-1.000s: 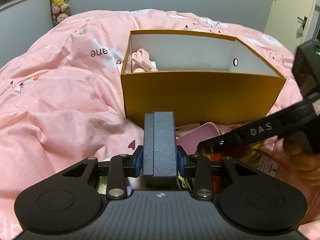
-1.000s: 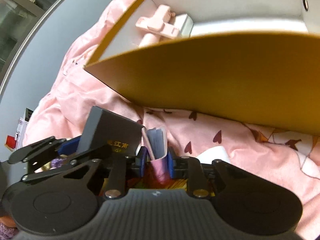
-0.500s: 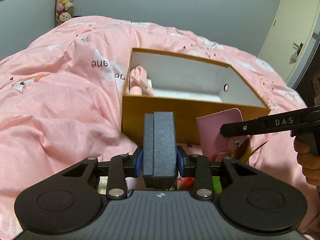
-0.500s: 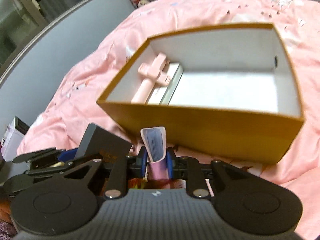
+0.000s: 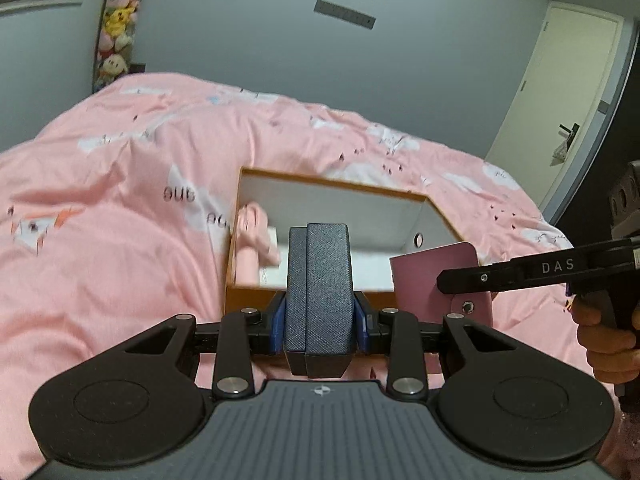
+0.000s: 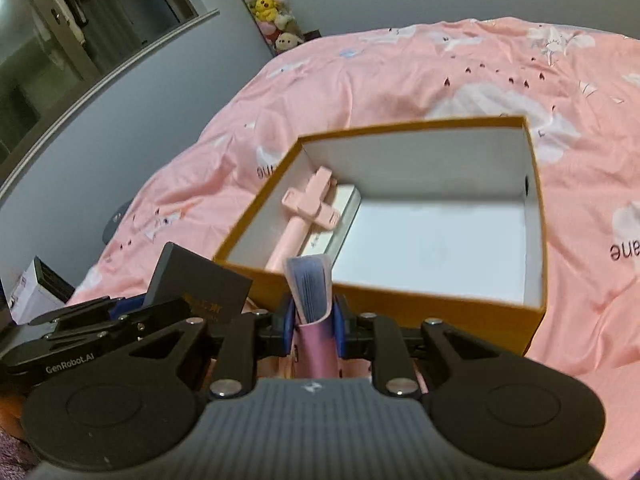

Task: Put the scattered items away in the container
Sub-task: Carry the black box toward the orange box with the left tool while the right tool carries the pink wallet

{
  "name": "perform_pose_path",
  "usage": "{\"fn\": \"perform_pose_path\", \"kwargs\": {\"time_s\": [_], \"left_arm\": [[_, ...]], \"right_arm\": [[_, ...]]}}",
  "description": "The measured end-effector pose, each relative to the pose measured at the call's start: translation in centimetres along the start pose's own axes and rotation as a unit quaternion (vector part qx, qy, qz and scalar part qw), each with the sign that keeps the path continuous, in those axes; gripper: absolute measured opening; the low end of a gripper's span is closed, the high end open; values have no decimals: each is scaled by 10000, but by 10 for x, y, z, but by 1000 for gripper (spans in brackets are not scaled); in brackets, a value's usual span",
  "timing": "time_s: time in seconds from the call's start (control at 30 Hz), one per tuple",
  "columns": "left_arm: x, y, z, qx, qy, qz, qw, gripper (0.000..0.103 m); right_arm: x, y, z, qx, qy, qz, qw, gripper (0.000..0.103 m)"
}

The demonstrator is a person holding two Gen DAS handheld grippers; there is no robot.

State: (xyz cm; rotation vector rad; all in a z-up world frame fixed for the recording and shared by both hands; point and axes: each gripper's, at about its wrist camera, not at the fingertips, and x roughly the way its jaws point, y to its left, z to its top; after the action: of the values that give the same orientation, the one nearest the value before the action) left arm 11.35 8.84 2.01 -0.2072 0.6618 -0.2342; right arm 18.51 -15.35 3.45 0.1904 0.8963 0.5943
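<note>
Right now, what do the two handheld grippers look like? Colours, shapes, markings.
Both are matte black. The left gripper has a ribbed dark grey body, two round black discs, linkage bars with silver pivots and blue fingers. The right gripper matches; its side arm reads "DAS" in white in the left view. "GenRobot.AI" is printed on the left one. No cables or sleeves visible.

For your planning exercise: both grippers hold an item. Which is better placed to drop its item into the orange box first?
Right, probably: its pink notebook already overlaps the orange cardboard box rim, beside bare floor.

Right tool (image 6: pixel 313 326) clamping pink notebook (image 6: pixel 311 292), orange box (image 6: pixel 420 300) on pink bedspread (image 6: pixel 400 80)
</note>
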Motion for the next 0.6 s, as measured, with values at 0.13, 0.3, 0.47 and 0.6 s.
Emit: {"fn": "perform_pose_path", "kwargs": {"time_s": [0.13,0.3,0.47,0.6], "left_arm": [[4,0,14,82,-116,-29,9999,38],[16,7,36,37,-278,4,9996,38],[36,16,53,-20,-308,71,9995,38],[58,24,60,-98,-217,65,9997,38]], "right_arm": [[-1,0,16,33,-46,2,10000,21],[-2,1,42,7,-220,106,9997,21],[21,0,72,-43,-247,-128,9996,21],[60,-14,87,180,10,-280,9994,21]]}}
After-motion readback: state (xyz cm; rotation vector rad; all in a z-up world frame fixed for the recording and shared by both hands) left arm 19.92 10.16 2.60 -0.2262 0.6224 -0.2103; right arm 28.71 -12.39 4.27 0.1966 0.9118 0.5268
